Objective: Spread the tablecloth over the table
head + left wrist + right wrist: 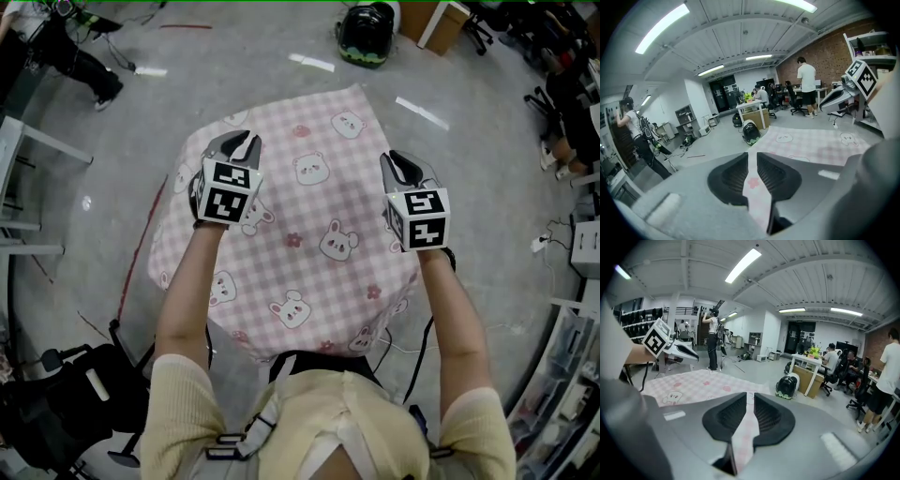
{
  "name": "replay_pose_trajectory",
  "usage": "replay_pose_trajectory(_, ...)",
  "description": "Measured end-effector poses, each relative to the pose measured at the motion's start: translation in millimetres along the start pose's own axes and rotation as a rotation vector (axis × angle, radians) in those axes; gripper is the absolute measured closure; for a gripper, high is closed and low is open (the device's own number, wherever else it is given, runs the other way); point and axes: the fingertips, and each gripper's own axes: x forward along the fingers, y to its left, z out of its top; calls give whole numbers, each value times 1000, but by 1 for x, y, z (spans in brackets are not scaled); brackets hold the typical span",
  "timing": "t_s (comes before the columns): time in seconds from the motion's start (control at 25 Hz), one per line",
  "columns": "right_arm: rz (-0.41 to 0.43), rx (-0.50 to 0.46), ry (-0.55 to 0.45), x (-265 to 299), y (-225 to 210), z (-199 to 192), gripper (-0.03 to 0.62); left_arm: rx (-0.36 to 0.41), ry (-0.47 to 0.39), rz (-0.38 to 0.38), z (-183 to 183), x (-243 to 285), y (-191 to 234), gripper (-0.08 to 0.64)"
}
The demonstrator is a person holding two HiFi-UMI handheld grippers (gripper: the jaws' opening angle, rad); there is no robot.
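Pinching the pink checked bear-print tablecloth [309, 253], the left gripper [236, 148] is clamping one fold and the right gripper [403, 169] another. The cloth is lying spread flat between them, edges drooping toward the grey floor [112, 141]

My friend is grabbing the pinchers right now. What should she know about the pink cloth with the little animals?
Left gripper: shut on a fold of the tablecloth, near its left edge.
Right gripper: shut on a fold near the right edge.
Tablecloth: opened out flat in front of the person, with the near edge hanging down. The table is hidden under it.
Done: the cloth is unfolded and covers the top.
Left: probably tug it even, lay the pinched folds flat, then open both grippers. The pictures do not show whether it hangs evenly.
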Motion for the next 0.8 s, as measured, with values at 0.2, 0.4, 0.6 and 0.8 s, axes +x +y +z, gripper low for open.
replay_pose_trajectory(0.2,8,22,-38,-34,1,6,537,-45,-43,5,20,-34,-20,497)
replay_pose_trajectory(0.4,28,27,-65,-60,9,4,538,-83,-87,20,30,-65,-38,514)
replay_pose_trajectory(0.6,50,43,-92,-79,12,2,538,-150,-115,8,37,-89,-57,515)
replay_pose_trajectory(0.8,61,55,-112,-101,13,2,540,-175,-139,18,46,-118,-69,520)
